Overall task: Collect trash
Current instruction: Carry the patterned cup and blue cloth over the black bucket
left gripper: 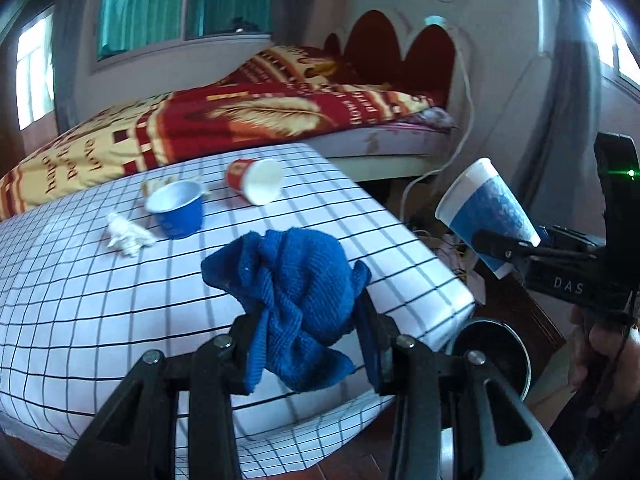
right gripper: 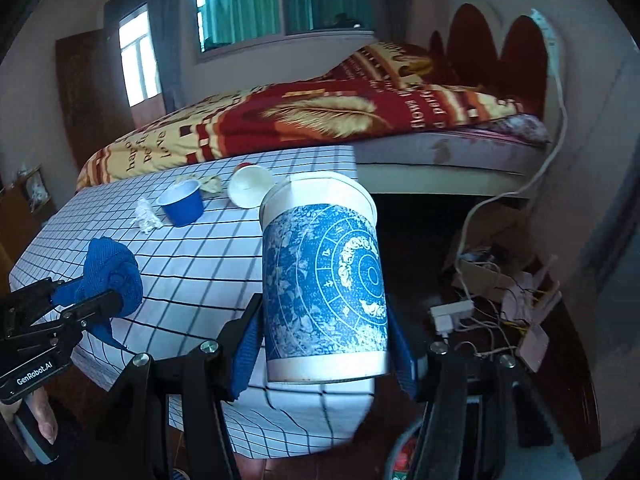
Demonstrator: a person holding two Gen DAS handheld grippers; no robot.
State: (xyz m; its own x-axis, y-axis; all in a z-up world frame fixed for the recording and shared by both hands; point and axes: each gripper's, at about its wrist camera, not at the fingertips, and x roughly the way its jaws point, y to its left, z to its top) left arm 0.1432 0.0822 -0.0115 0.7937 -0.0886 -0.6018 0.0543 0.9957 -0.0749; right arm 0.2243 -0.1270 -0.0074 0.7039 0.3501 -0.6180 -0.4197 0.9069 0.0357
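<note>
A crumpled blue cloth (left gripper: 298,280), a ribbed knit sort of fabric, is clamped between the pads of the left gripper (left gripper: 308,344), bunched up and hanging a bit below the jaws. A paper cup (right gripper: 324,280) with a blue printed band and plain white rim and base is pinched by its sides in the right gripper (right gripper: 324,344). The cup is held off the near right corner of the table (left gripper: 100,320), with its long axis running base-toward-camera in the right wrist view and its open mouth pointed away toward the bed (left gripper: 240,120).

The table is covered with a white cloth printed in a thin black grid, smooth and slightly draped over the edge. Toward the far side of the table, more stuff is left lying: a small blue cup (left gripper: 176,212) with a shiny silvery inside, standing upright; a red paper cup (left gripper: 256,180) tipped on its side with its white inside turned toward the camera; a wadded white tissue (left gripper: 126,236) just left of the blue cup; and some pale crumpled scraps (right gripper: 208,184) behind the blue cup.

Beyond the table, the bed is covered with a red and yellow blanket with a feather pattern. A window with green curtains (left gripper: 180,4) is seen behind the bed. Right of the table, a tangle of wires and cardboard (right gripper: 492,276) is spread on a dark wooden floor.
</note>
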